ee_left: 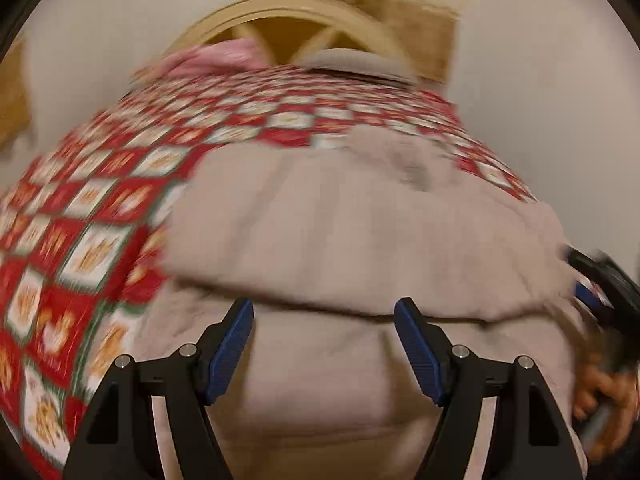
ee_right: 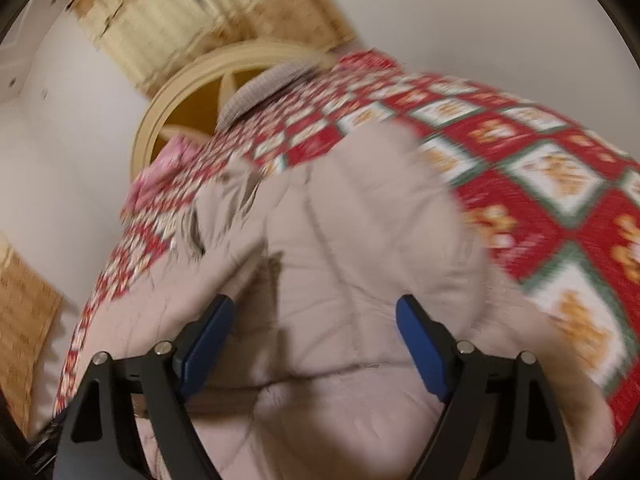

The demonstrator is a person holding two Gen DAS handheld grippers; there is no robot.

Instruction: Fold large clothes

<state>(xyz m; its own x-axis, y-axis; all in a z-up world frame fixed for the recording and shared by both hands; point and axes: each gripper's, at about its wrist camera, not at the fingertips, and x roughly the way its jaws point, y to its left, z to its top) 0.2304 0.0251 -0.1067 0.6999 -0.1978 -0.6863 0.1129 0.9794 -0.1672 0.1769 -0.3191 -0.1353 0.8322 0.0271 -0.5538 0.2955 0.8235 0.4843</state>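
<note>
I've got the beige padded jacket point(ee_left: 360, 232) lying on the bed, spread over the red checked quilt point(ee_left: 80, 240), with one layer doubled over itself toward me. My left claw point(ee_left: 324, 312) hangs above its near edge, blue pads spread wide, nothing between them. My right claw point(ee_right: 316, 308) is over the jacket point(ee_right: 352, 240) too, also spread and gripping nothing; in the left view I catch it at the jacket's right edge point(ee_left: 600, 288), though blur hides any contact. Beyond, a pink cloth point(ee_left: 224, 56) and a grey pillow point(ee_left: 352, 62) sit near the curved headboard point(ee_left: 280, 4).
</note>
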